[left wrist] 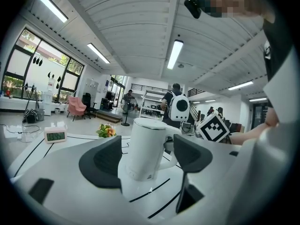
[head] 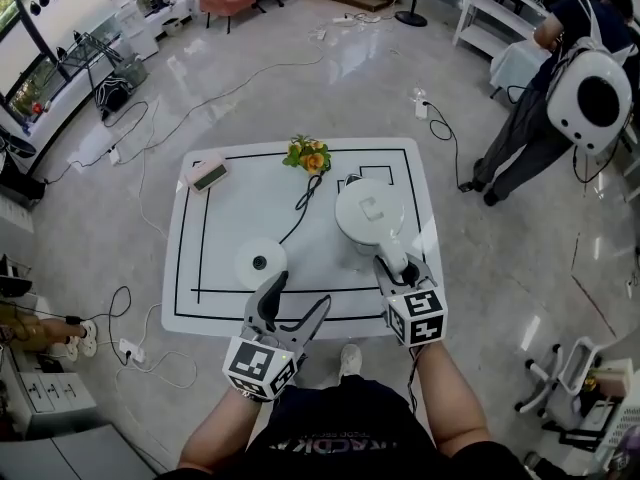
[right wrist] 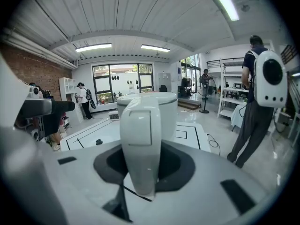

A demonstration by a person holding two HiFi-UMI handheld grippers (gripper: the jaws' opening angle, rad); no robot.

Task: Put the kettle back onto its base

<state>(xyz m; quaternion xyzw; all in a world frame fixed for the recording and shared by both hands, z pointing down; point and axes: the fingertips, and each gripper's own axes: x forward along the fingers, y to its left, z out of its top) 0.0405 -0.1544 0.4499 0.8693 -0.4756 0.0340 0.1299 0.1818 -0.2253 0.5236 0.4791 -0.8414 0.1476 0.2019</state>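
The white kettle [head: 368, 216] stands on the right part of the white table [head: 210, 303], its handle [right wrist: 140, 144] pointing toward me. My right gripper [head: 400, 266] is shut on that handle, a dark pad on each side of it [right wrist: 143, 165]. The round white base [head: 261, 263] lies apart from the kettle, to its left, with a black cord [head: 303, 204] running off toward the back. My left gripper [head: 300, 290] hovers open over the table's front edge, just right of the base, with nothing between its fingers. In the left gripper view the kettle [left wrist: 146, 146] shows beyond the open jaws.
A small bunch of flowers [head: 308, 155] sits at the table's back edge and a digital clock [head: 207, 174] at its back left corner. A person with a white backpack [head: 590, 93] stands at the far right. Cables and power strips [head: 130, 351] lie on the floor.
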